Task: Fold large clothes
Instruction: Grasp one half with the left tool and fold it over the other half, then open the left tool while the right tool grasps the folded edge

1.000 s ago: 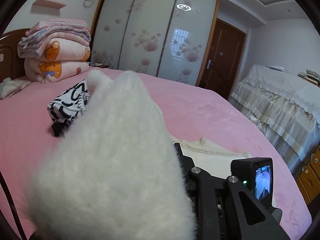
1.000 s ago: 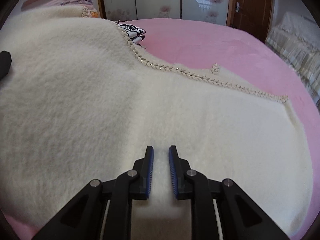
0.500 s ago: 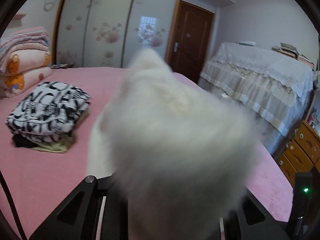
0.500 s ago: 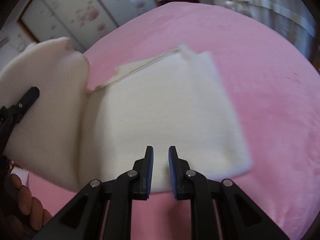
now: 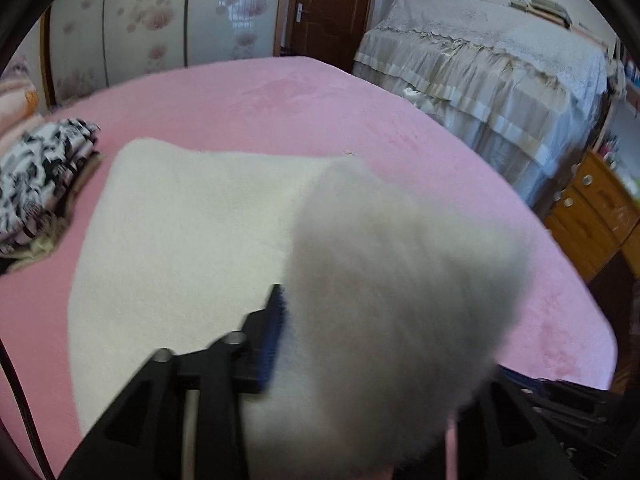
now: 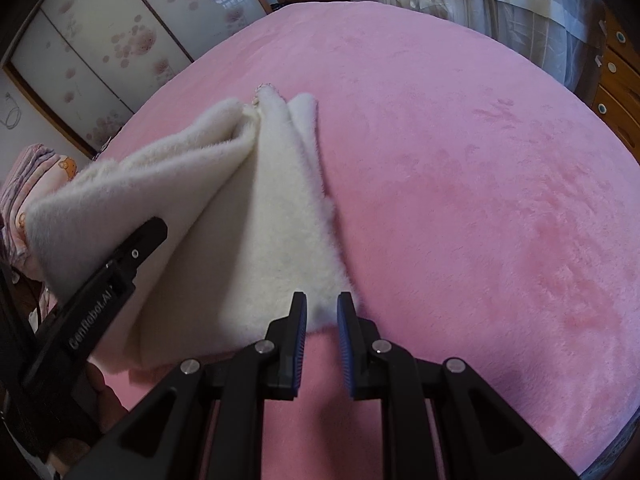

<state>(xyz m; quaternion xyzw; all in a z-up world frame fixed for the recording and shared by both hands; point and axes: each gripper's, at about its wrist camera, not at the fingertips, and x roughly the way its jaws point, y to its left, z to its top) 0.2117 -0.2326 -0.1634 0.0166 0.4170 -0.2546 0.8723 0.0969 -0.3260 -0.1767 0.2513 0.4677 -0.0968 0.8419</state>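
A white fluffy garment (image 5: 188, 236) lies on the pink bed (image 5: 280, 112), partly folded over itself. My left gripper (image 5: 304, 344) is shut on a flap of it and holds the flap up; the raised flap hides the right finger. In the right wrist view the garment (image 6: 276, 216) lies in layers, with the left gripper (image 6: 116, 264) lifting its left edge. My right gripper (image 6: 322, 312) is slightly open and empty, its tips at the garment's near right corner just above the bed (image 6: 480, 184).
A folded black-and-white garment pile (image 5: 36, 176) sits at the left of the bed. A lace-covered piece of furniture (image 5: 480, 68) and wooden drawers (image 5: 596, 208) stand to the right. Wardrobe doors (image 5: 160, 20) are behind. Stacked blankets (image 6: 24, 192) lie at far left.
The left gripper carried the lifted flap rightward and down over the garment. The right gripper drew back from on top of the garment to its near right corner.
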